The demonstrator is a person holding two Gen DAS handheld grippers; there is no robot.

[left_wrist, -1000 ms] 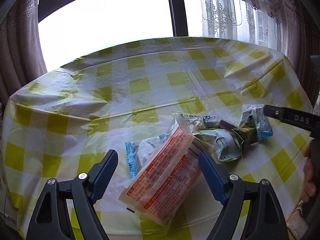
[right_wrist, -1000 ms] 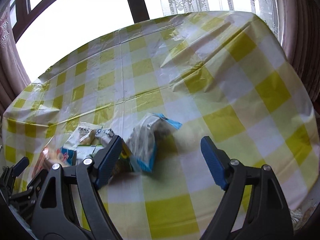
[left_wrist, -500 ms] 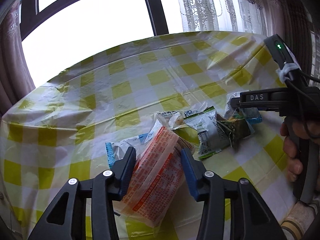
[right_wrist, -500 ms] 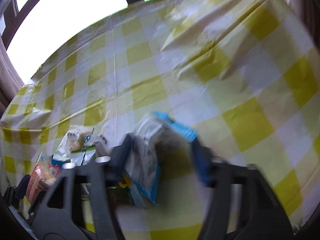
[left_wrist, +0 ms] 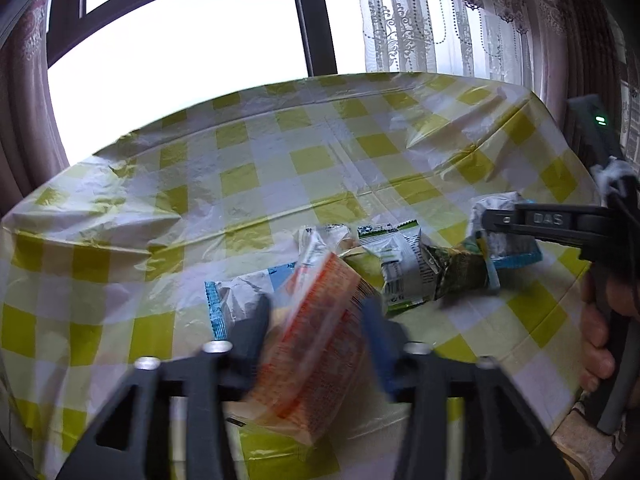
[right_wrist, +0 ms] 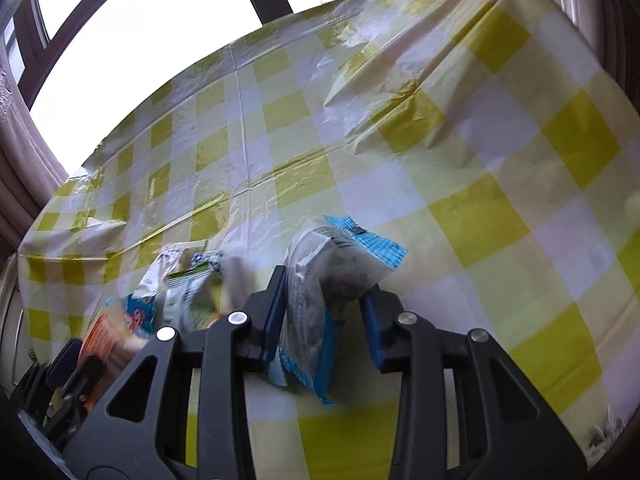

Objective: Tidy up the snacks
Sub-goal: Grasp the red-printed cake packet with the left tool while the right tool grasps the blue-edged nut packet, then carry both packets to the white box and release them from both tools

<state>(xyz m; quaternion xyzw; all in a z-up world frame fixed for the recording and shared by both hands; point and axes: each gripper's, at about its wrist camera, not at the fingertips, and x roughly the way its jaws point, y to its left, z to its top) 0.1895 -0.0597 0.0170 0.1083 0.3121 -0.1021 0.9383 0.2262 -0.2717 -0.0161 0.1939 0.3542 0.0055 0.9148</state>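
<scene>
Left claw point(left_wrist: 316, 320): clenched on orange packet point(left_wrist: 316, 344). Right claw point(right_wrist: 324, 304): clenched on blue-edged packet point(right_wrist: 320, 280). Green-white packet point(left_wrist: 400, 268) lies between, on checked tablecloth point(left_wrist: 240, 184).

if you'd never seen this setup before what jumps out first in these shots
First, the yellow and white checked tablecloth that fills both views under a bright window. Next, the left gripper closed on an orange snack packet at the near edge, and the right gripper pinching a blue-edged clear packet. Between them lies a loose heap of green and white snack packets.
</scene>
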